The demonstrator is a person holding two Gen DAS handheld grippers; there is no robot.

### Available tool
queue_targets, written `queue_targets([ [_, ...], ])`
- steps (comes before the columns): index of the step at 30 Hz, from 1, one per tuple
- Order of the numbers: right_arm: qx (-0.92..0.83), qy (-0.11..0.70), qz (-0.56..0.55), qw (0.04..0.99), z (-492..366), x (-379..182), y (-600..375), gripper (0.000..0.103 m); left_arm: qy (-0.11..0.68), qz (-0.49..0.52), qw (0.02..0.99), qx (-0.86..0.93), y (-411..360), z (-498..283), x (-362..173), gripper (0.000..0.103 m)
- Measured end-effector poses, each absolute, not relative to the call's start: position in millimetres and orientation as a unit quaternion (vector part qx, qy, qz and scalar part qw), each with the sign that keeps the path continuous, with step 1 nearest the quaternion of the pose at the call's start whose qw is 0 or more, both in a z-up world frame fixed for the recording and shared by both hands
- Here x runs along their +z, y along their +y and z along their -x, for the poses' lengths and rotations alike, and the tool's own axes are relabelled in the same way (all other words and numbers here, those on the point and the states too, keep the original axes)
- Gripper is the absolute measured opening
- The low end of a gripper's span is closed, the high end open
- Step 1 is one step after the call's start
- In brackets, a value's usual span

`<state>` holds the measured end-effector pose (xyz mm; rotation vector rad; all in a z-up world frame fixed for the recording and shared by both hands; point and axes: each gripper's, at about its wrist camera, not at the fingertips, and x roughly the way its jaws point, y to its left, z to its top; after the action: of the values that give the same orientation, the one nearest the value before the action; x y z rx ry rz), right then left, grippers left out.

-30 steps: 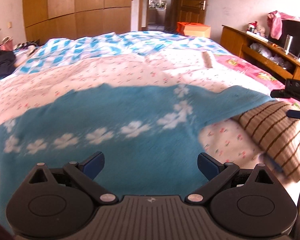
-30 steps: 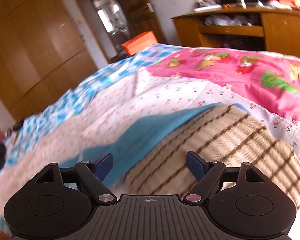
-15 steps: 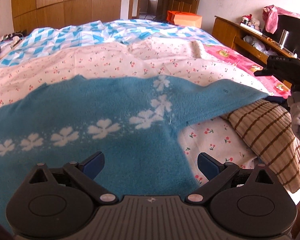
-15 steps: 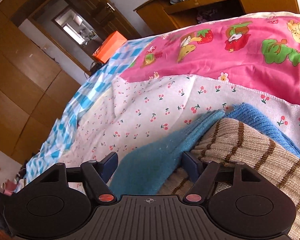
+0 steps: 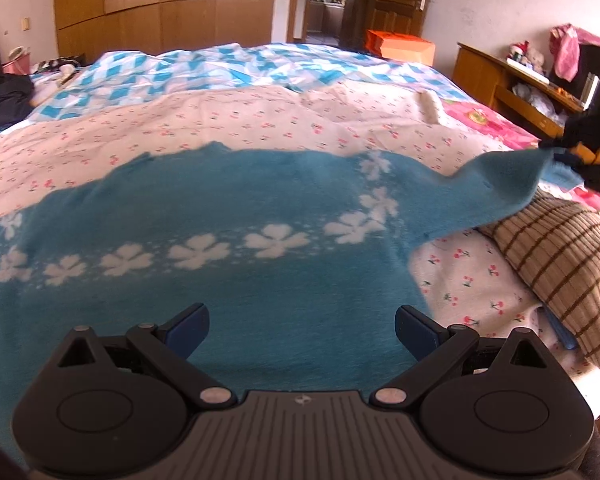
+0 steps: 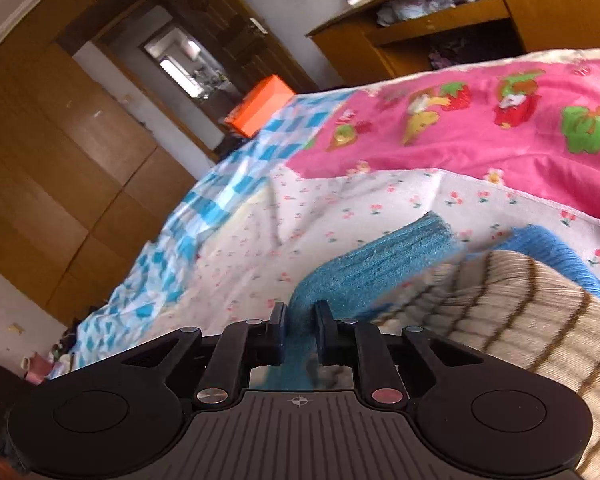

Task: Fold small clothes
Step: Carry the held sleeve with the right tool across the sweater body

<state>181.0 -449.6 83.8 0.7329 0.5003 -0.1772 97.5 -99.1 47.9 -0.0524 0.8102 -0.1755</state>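
Observation:
A blue sweater (image 5: 220,300) with white flowers lies spread flat on the bed. My left gripper (image 5: 302,328) hovers open just above its near part, with nothing between its fingers. The sweater's right sleeve (image 5: 500,184) is pulled up off the bed toward the right. My right gripper (image 6: 302,320) has its jaws closing, and its pads press on the sleeve end (image 6: 380,264). In the left wrist view the right gripper (image 5: 580,156) shows at the far right edge, holding the cuff. A beige sweater with brown stripes (image 5: 560,264) lies under the raised sleeve.
The bed has a white cherry-print sheet (image 5: 260,120), a blue checked quilt (image 5: 220,68) behind it and a pink cartoon quilt (image 6: 480,128) to the right. An orange box (image 5: 404,46) and a wooden shelf unit (image 5: 500,80) stand past the bed.
My right gripper went from open over the striped sweater to closed on the blue sleeve's end and raised it. The left gripper stayed open above the sweater.

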Motion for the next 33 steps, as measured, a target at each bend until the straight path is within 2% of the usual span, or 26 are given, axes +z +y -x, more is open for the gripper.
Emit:
queue_targets([
  [2, -0.032, 0.238, -0.326, 0.914, -189.4, 102.8, -410.0, 0.010, 0.388, 0.034, 0.918, -0.074, -82.9, -93.7, 47.8, 0.103],
  [3, 0.002, 0.237, -0.312, 0.920, -193.3, 110.4, -387.7, 0.004, 0.386, 0.038, 0.919, -0.068, -74.2, -91.3, 47.8, 0.103],
  [7, 0.138, 0.257, -0.216, 0.932, -205.4, 127.2, -269.1, 0.003, 0.373, 0.057, 0.925, -0.034, -30.4, -80.8, 45.7, 0.103],
  [11, 0.216, 0.317, -0.128, 0.914, -198.9, 102.2, -175.3, 0.002, 0.363, 0.072, 0.929, 0.010, 12.1, -65.7, 39.6, 0.103],
  [14, 0.172, 0.348, -0.135, 0.912, -198.4, 82.8, -184.1, 0.003, 0.352, 0.066, 0.933, 0.032, 29.2, -56.5, 31.9, 0.103],
  [16, 0.106, 0.355, -0.147, 0.917, -199.5, 77.1, -223.4, 0.010, 0.354, 0.067, 0.932, 0.037, 32.8, -57.9, 25.5, 0.103],
  [18, 0.038, 0.347, -0.130, 0.928, -196.4, 78.2, -268.1, 0.010, 0.364, 0.081, 0.928, 0.026, 32.8, -62.0, 19.6, 0.103],
  [20, -0.008, 0.339, -0.098, 0.936, -191.9, 83.6, -301.4, 0.015, 0.368, 0.088, 0.925, 0.013, 27.9, -66.4, 17.6, 0.103],
  [22, -0.030, 0.333, -0.043, 0.942, -188.0, 84.6, -319.8, 0.035, 0.367, 0.079, 0.927, 0.005, 19.8, -67.8, 17.7, 0.103],
  [24, -0.039, 0.329, 0.032, 0.943, -187.7, 79.1, -319.4, 0.044, 0.367, 0.071, 0.928, -0.001, 13.8, -68.8, 17.4, 0.103],
  [28, -0.008, 0.330, 0.157, 0.931, -205.2, 57.4, -288.4, 0.043, 0.374, 0.063, 0.925, -0.004, 6.5, -67.8, 14.5, 0.103],
  [33, 0.014, 0.326, 0.208, 0.922, -250.0, 34.1, -256.4, 0.046, 0.382, 0.062, 0.922, 0.004, 6.6, -72.3, 10.3, 0.103],
])
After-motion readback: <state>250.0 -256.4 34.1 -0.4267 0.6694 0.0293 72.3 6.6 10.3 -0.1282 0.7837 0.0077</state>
